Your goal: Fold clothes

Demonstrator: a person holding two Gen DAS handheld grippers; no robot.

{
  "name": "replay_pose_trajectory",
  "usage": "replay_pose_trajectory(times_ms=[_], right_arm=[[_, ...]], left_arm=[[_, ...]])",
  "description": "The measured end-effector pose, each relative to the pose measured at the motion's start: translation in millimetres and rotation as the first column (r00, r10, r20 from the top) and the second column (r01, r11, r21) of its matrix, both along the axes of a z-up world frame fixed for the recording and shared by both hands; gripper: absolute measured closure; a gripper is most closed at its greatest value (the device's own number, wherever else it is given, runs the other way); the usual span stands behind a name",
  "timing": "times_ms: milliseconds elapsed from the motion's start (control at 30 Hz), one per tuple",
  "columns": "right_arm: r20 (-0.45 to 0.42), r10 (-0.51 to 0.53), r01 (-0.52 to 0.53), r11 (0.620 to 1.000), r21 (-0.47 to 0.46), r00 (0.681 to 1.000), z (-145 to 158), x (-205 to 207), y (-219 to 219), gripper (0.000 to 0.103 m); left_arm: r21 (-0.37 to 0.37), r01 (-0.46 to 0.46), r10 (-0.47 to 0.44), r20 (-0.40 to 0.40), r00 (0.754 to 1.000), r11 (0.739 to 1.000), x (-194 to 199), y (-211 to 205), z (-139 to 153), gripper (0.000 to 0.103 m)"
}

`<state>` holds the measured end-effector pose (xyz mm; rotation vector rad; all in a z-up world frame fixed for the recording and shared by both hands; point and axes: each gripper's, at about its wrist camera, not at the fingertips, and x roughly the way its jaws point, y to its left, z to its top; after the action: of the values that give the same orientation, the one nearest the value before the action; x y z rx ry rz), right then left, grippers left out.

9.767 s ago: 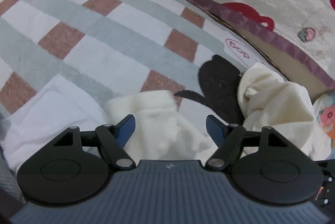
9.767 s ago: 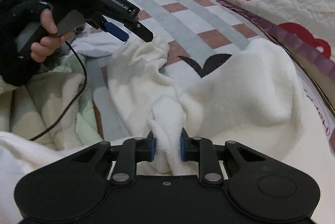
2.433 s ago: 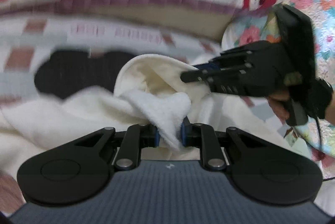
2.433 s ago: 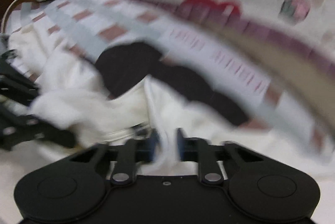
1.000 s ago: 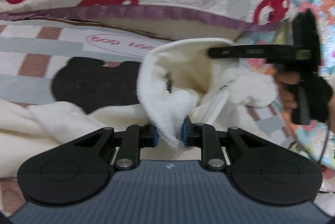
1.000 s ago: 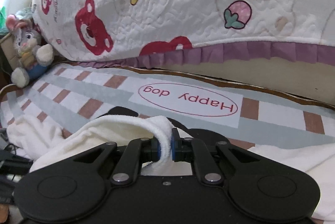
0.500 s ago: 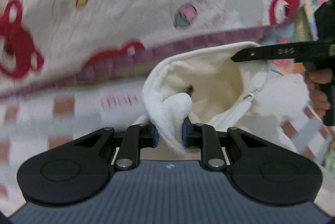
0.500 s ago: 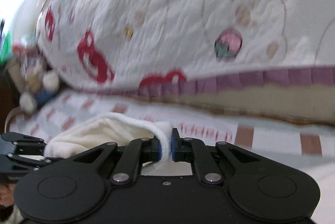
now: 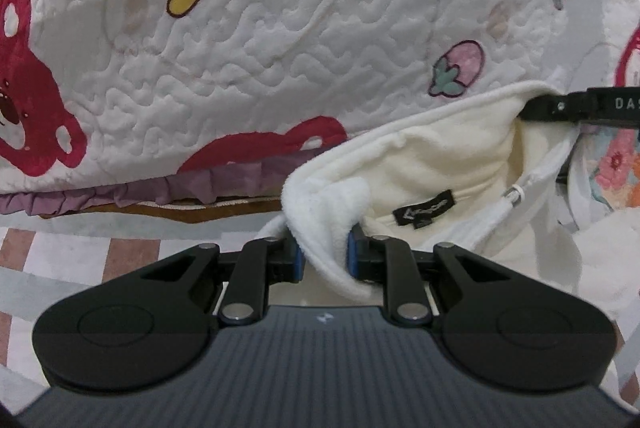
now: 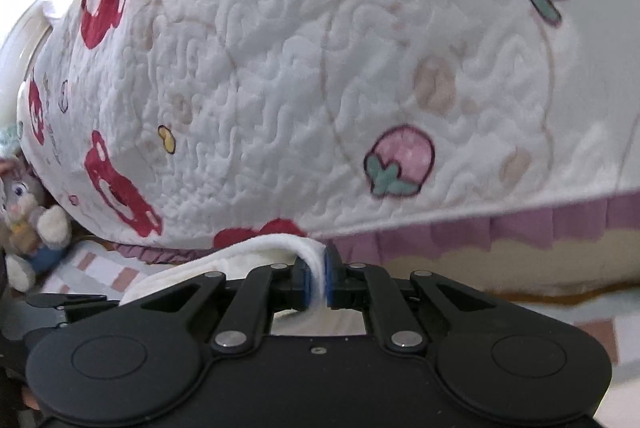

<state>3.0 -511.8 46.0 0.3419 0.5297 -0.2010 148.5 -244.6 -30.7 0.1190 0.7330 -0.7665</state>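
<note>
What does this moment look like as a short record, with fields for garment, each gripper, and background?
garment: cream fleece, held up and spread between both grippers, black neck label and zipper pull showing
left gripper: shut on fleece edge
right gripper: shut on fleece edge
background: quilt with red bears, checked blanket below, plush toy far left

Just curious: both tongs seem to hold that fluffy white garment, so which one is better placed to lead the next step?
Probably neither alone: left tongs and right tongs each pinch the garment edge, stretched between them.
</note>
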Motion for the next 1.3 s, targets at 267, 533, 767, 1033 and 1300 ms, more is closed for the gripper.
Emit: replay_pose_trajectory(times_ms=[267, 533, 767, 1033, 1300], right_arm=[[-0.121, 0.042, -0.039, 0.999, 0.027, 0.992, -50, 14, -20, 0.062], [-0.134, -0.051, 0.075, 0.980, 0.183, 0.990, -89, -14, -35, 0.057], [-0.096, 0.039, -0.024, 0.987, 0.158, 0.995, -69, -6, -5, 0.081], [-0.222, 0.349, -0.357, 0.934, 0.006, 0.910, -81, 24, 118, 0.098], [-0.303, 0.409, -0.439, 0.898, -0.037, 0.861, -103, 29, 183, 0.072]], left_arm=[[0.021, -0.070, 0.071, -0.078, 0.994, 0.997, 18, 12, -19, 0.039], [0.008, -0.218, 0.216, -0.179, 0.960, 0.976, 6, 139, -27, 0.034], [0.134, -0.496, 0.513, -0.161, 0.843, 0.858, -31, 289, -51, 0.034], [0.097, -0.764, 0.766, -0.174, 0.618, 0.638, -40, 410, -61, 0.033], [0.118, -0.863, 0.862, -0.207, 0.462, 0.491, -40, 485, -82, 0.026]])
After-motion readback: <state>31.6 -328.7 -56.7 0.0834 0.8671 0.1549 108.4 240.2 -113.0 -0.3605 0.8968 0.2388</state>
